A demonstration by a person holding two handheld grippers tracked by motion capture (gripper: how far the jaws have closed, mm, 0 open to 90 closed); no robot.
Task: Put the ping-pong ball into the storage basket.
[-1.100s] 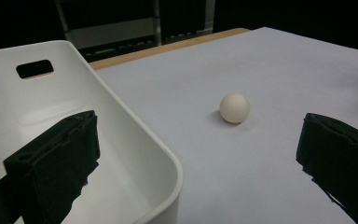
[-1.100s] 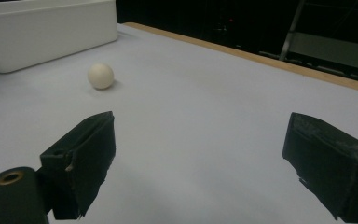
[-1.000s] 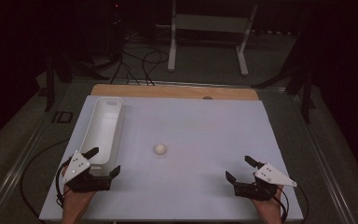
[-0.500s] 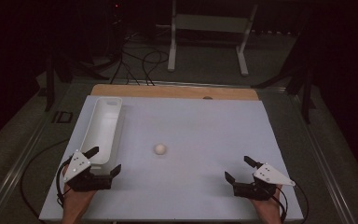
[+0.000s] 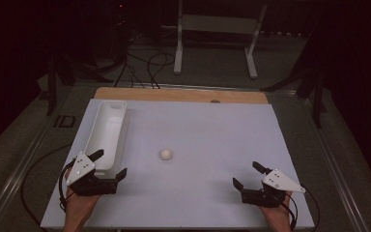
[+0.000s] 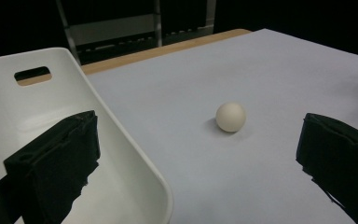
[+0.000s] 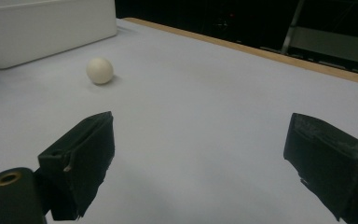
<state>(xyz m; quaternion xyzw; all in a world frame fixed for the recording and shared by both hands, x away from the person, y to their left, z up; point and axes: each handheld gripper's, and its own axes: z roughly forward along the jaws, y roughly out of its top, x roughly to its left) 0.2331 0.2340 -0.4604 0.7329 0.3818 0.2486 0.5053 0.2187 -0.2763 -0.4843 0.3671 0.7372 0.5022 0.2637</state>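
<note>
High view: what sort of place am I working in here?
Likely a lab or studio set up for recording: a white table ringed by dark surroundings, cables running over the floor, and a metal stand behind. On it lie a ball and a white bin.

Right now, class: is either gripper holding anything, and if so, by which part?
Nothing is held. The left gripper and right gripper are both open, and the ball lies free on the table between them.
</note>
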